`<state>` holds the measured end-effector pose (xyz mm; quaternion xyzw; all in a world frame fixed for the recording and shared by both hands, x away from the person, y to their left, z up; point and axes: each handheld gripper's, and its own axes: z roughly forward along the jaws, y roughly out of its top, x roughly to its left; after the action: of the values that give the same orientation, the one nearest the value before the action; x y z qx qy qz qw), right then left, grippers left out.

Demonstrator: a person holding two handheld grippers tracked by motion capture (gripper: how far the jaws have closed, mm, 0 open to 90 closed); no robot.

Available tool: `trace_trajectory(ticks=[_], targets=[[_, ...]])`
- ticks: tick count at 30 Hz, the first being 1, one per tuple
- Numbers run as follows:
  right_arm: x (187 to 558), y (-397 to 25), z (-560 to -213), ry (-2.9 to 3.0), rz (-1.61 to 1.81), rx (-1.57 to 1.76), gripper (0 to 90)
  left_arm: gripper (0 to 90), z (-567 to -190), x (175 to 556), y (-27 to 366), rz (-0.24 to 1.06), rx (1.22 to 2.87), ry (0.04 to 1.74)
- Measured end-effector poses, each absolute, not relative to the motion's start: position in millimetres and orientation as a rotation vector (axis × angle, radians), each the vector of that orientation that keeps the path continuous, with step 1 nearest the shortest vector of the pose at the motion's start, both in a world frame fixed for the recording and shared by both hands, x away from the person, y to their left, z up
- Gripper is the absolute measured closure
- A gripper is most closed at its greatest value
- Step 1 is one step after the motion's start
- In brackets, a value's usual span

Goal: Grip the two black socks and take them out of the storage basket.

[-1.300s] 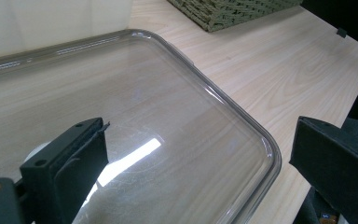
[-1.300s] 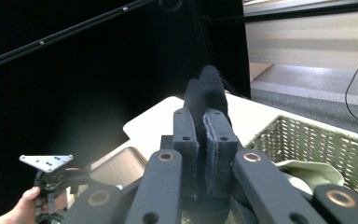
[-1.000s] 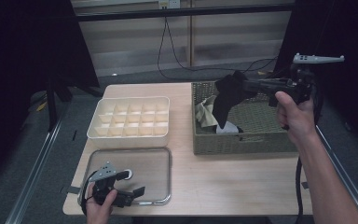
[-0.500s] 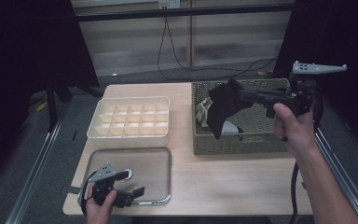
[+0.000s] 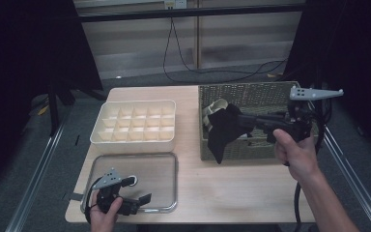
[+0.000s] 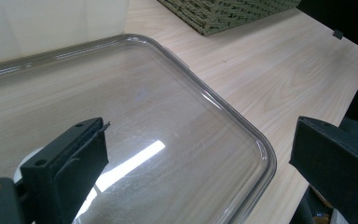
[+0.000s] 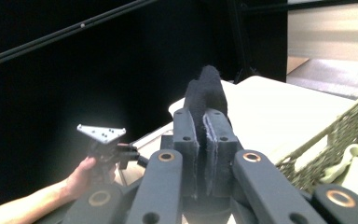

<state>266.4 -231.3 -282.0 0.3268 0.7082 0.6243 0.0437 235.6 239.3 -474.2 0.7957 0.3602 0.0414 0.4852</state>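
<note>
Nearest me, at about 7 o'clock on the table (image 5: pixel 232 193), my left gripper (image 5: pixel 142 200) sits low over the clear lid (image 5: pixel 159 174). In the left gripper view its jaws are spread wide, one over the lid and one past its rim, with nothing between them.

Over at 3 o'clock my right gripper (image 5: pixel 241 121) is up in the air, pointing toward 9 o'clock, jaws pinched tight on a black cloth (image 5: pixel 222 133). The cloth hangs down in front of the near-left corner of the basket (image 5: pixel 251 94), its bottom end clear of the tabletop as far as I can tell. The right gripper view shows the cloth (image 7: pixel 207 91) squeezed between the jaws and sticking out past them, with the left hand (image 7: pixel 81 175) way off behind.

Further back, at roughly 11 o'clock, the cream divided tray (image 5: pixel 135 140) sits just beyond the lid. The basket fills the 1 o'clock side, with some pale cloth (image 5: pixel 215 107) bunched inside its left end.
</note>
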Motion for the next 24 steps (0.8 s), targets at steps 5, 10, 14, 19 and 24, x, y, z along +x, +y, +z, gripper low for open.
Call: trace_trajectory(ticks=[5,10,14,19,24], targets=[[263.4,-225.7,-296.7,2.183,1.917,1.015,85.0,3.7,-474.1,234.9,237.2,0.094,1.941,0.873],[262.4,-220.5,-314.2,2.202,1.904,1.055,84.9,3.7,-474.0,234.7,234.3,0.091,1.944,0.865],[261.5,-218.2,-328.9,2.220,1.888,1.094,85.0,3.9,-473.7,234.4,233.2,0.089,1.941,0.863],[261.8,-215.8,-347.9,2.239,1.877,1.149,85.0,3.9,-473.8,235.3,231.0,0.080,1.946,0.861],[261.2,-210.9,-363.3,2.259,1.858,1.181,85.0,3.9,-474.1,235.6,229.2,0.077,1.948,0.855]])
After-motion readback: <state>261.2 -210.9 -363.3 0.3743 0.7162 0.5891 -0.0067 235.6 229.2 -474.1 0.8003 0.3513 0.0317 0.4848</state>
